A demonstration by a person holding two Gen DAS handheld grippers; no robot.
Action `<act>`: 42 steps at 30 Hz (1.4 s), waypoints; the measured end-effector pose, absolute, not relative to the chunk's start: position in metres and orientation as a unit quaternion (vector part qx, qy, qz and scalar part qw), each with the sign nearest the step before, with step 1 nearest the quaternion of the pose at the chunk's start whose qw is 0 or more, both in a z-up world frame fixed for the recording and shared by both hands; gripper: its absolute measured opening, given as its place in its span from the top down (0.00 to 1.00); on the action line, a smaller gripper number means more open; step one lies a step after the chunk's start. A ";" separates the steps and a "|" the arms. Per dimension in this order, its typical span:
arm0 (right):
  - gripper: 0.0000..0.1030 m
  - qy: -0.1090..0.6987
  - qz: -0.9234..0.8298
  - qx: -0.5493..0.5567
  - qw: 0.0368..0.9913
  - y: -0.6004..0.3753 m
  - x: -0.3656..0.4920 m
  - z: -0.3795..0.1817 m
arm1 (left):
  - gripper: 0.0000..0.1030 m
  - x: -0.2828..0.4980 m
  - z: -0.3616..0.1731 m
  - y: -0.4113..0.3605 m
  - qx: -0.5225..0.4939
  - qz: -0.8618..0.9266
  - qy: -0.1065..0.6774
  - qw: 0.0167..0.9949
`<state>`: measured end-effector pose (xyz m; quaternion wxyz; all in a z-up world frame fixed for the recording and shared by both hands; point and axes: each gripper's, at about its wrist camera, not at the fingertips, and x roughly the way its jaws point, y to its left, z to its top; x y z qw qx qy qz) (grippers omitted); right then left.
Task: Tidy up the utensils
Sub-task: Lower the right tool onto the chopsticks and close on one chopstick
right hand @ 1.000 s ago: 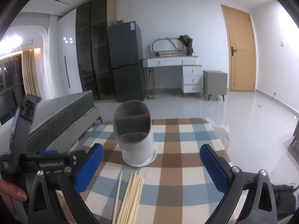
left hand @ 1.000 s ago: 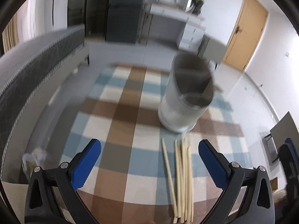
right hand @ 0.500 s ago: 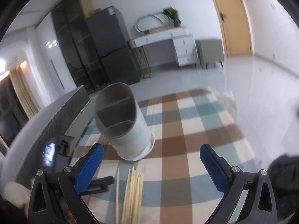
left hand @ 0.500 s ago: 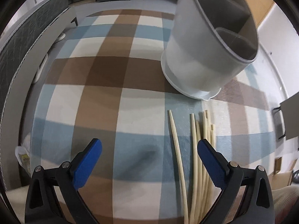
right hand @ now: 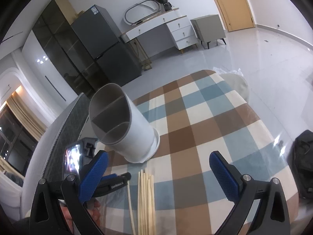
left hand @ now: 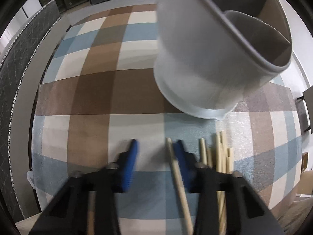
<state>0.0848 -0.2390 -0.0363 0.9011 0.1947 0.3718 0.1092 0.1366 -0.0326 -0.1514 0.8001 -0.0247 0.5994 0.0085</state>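
Tablecloth of brown, blue and cream checked fabric (left hand: 93, 90) fills most of both views and carries all the task items. Next in size, the white cylindrical plastic utensil holder with grey divided interior (left hand: 211, 58) stands in the upper right of the left wrist view and left of centre in the right wrist view (right hand: 125, 125); its compartments appear empty. Below it, a bundle of pale wooden chopsticks (left hand: 221, 156) lies flat at lower centre-right, with one single pale chopstick (left hand: 174, 162) lying apart to the bundle's left. The left gripper (left hand: 155, 154) sits low over the cloth with its blue-padded jaws narrowed around that single stick; motion blur prevents confirming whether the pads are pressing it, so contact cannot be told. The right gripper (right hand: 158, 168) hovers above the bundle, jaws spread wide and holding nothing. Judgement: the step in hand is picking up the lone chopstick. To do it well, the pads should bracket the stick squarely across its width before they shut, gripping far enough behind the tip that it does not pivot. The stick should then be raised level, tipped upright and lowered into one compartment without knocking the holder's rim.
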 end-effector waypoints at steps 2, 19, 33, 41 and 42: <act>0.00 0.374 0.107 0.192 0.901 -0.240 0.086 -0.037 | 0.99 0.134 -0.149 -0.036 -0.032 -0.002 0.607 0.794; 0.20 0.470 0.137 0.137 0.861 -0.209 0.097 -0.077 | 1.00 0.074 -0.075 0.020 -0.139 -0.034 0.548 0.824; 0.53 0.557 0.160 -0.016 0.815 -0.114 0.145 -0.119 | 0.43 0.091 -0.084 0.075 -0.246 0.065 0.551 0.794; 0.84 0.553 0.116 -0.099 0.819 -0.083 0.149 -0.141 | 0.43 0.089 -0.101 0.110 -0.327 0.103 0.575 0.743; 0.86 0.549 0.117 -0.101 0.821 -0.082 0.149 -0.140 | 0.43 0.089 -0.102 0.111 -0.331 0.104 0.575 0.741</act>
